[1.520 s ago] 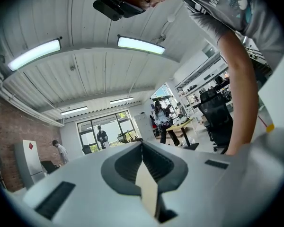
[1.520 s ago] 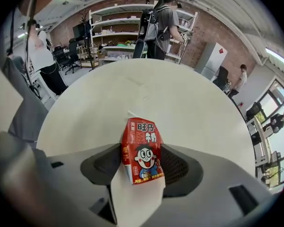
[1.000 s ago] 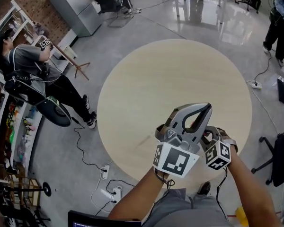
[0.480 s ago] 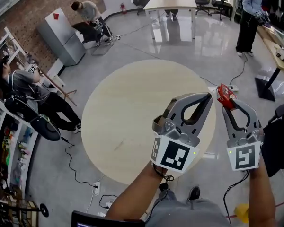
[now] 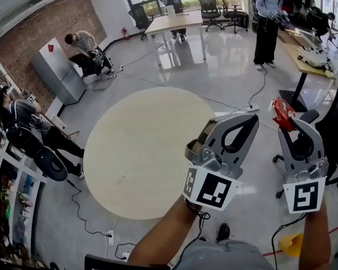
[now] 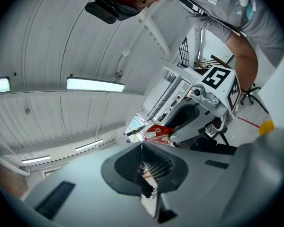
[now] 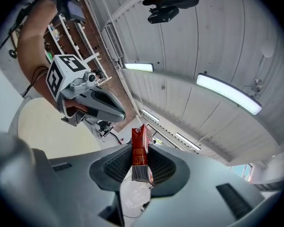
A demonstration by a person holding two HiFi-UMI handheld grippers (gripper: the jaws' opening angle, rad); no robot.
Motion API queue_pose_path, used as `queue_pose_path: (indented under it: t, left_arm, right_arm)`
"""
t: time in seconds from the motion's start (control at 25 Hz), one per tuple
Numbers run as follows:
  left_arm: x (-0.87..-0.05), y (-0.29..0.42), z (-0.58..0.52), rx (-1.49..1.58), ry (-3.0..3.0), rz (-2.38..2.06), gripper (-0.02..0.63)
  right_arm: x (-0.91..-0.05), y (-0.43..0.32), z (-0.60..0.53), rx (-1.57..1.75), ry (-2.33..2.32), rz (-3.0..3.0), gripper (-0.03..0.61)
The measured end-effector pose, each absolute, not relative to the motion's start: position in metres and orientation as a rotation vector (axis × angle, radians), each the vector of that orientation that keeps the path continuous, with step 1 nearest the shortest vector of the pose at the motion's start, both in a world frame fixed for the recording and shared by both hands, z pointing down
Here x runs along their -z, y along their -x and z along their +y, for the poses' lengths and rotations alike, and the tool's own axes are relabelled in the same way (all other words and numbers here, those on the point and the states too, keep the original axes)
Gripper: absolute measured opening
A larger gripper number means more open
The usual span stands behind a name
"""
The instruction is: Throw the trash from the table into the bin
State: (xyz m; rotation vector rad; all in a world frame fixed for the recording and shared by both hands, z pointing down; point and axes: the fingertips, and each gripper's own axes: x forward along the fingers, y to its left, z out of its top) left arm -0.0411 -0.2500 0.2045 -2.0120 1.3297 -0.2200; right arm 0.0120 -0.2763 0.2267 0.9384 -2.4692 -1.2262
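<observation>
right hand-held gripper [image 5: 284,118] clamps red wrapper [image 7: 139,148] | left hand-held gripper [image 5: 251,117] closed | round table [image 5: 141,151] beside

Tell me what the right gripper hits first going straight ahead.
Nothing near: beyond the red packet clamped in the right gripper, its view shows only open room and ceiling. Depth is unclear.

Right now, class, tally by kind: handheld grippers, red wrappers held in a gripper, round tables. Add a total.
Grippers: 2 (left gripper, right gripper)
Red wrapper: 1
Round table: 1
Total: 4
</observation>
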Motion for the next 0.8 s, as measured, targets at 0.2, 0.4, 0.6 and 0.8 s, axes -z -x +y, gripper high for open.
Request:
queue_pose_path:
  t: [0.2, 0.4, 0.6, 0.8]
  left_arm:
    - [-0.217, -0.009, -0.224, 0.167, 2.095, 1.208, 0.044]
    - [-0.223, -0.095, -0.180, 0.079, 2.170, 1.050, 0.044]
    - [-0.223, -0.219, -0.138, -0.019, 2.274, 0.796, 0.044]
    - [-0.228, -0.354, -0.101, -0.082, 2.346, 0.614, 0.044]
  right_arm:
    - [-0.226, -0.076, -0.242, 1.099, -1.221, -2.511, 0.107]
    - [-0.232, -0.164, -0.186, 1.028, -1.429, -2.441, 0.107]
    - [-0.245, -0.285, -0.132, 1.039, -1.467, -2.067, 0.107]
    - [-0.256, -0.427, -0.080, 0.939, -1.605, -1.909, 0.107]
